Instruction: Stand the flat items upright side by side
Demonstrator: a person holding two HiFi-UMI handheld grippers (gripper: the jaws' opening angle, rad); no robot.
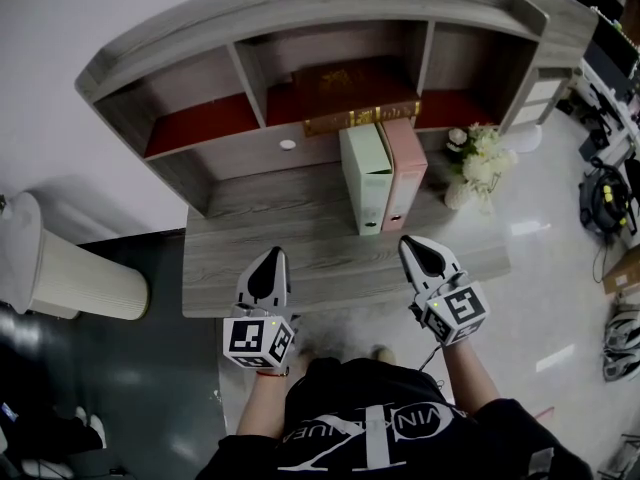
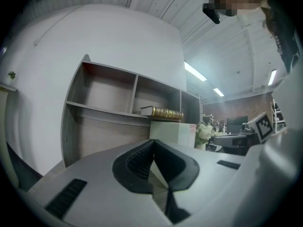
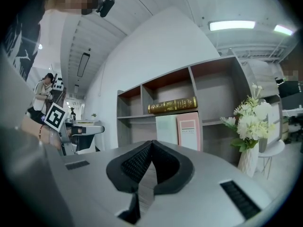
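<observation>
the green binder and the pink binder stand upright on the desk, touching side by side, at its back edge a little right of the middle, under the shelf unit. by the look of it that part of the task is done. a brown book with a gold spine lies flat in the middle compartment of the shelf unit, its spine jutting over the front edge of that shelf, just above the two binders. if it counts among the flat items, it is what is left: it would need lifting out and standing beside the binders, probably on the green one's free side, since a vase of white flowers sits near the pink one toward the desk's right edge

the left gripper hangs over the desk's front edge, left of middle, its jaws pressed together with nothing between them. the right gripper is over the front edge further right, jaws likewise together and empty. neither touches a binder or the book; both are well apart from them
</observation>
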